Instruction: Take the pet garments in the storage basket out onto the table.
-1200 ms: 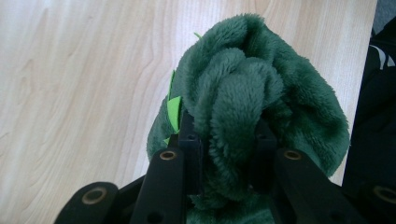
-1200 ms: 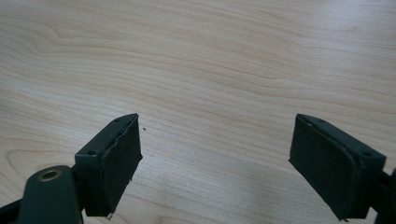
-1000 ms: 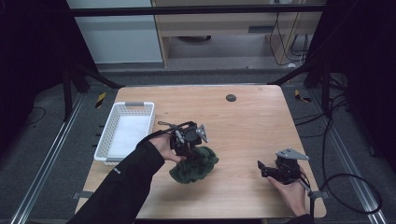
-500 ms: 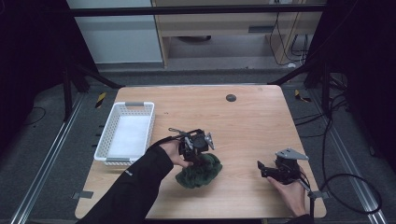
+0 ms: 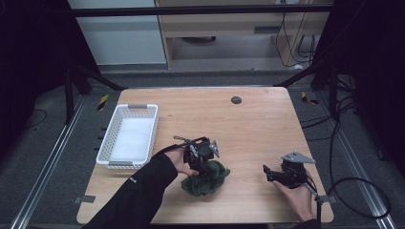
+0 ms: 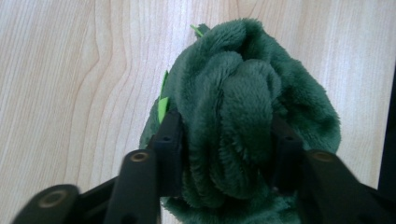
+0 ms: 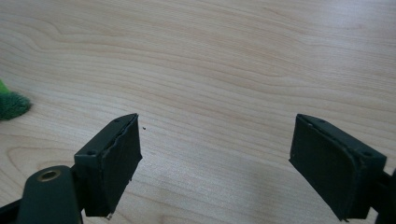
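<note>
At table front | green plush cloth (image 5: 206, 177) bunched, no clear axis | left tongs (image 6: 224, 140) opening around it | right tongs (image 7: 217, 163) wide

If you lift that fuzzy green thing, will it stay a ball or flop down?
The green plush cloth would probably flop: it lies in soft bunched folds on the table, not a firm shape. It looks light and fluffy, so it likely won't roll or slip. The left gripper, whose jaws have just been opening, sits around a thick fold that seems to squash easily.
</note>
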Demonstrator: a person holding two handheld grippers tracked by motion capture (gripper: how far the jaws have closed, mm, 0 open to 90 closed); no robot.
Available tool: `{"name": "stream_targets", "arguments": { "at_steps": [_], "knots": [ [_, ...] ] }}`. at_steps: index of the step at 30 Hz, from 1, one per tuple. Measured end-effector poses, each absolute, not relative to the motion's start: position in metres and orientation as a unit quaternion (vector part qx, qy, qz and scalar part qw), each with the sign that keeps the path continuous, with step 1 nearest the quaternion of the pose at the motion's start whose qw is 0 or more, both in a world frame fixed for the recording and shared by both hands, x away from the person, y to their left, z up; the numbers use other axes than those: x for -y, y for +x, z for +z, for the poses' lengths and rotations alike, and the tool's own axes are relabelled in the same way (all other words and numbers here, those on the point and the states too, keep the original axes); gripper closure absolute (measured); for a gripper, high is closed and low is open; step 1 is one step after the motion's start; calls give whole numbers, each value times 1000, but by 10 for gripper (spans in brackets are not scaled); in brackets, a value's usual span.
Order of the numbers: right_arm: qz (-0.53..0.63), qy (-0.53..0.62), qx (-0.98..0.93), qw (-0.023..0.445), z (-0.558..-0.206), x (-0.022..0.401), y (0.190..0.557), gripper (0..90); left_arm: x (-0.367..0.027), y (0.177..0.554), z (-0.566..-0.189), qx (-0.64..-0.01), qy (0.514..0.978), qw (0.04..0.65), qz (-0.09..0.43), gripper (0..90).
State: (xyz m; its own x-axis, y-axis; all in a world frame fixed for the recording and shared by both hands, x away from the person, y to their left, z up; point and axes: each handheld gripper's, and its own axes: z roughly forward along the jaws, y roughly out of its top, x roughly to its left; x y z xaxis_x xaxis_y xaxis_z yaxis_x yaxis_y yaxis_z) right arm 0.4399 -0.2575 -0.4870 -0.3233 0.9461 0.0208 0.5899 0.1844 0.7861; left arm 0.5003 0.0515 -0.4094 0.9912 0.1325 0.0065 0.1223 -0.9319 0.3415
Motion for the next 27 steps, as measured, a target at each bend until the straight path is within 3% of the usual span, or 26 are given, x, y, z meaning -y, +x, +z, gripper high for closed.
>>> {"name": "stream_targets", "arguments": {
  "at_steps": [14, 27],
  "knots": [
    [360, 529, -728, 246, -487, 257, 440, 160, -69, 493, -387, -88, 968, 232, 48, 343],
    [360, 528, -728, 247, -487, 257, 440, 158, -95, 488, -377, -155, 938, 298, 85, 289]
  ]
}}
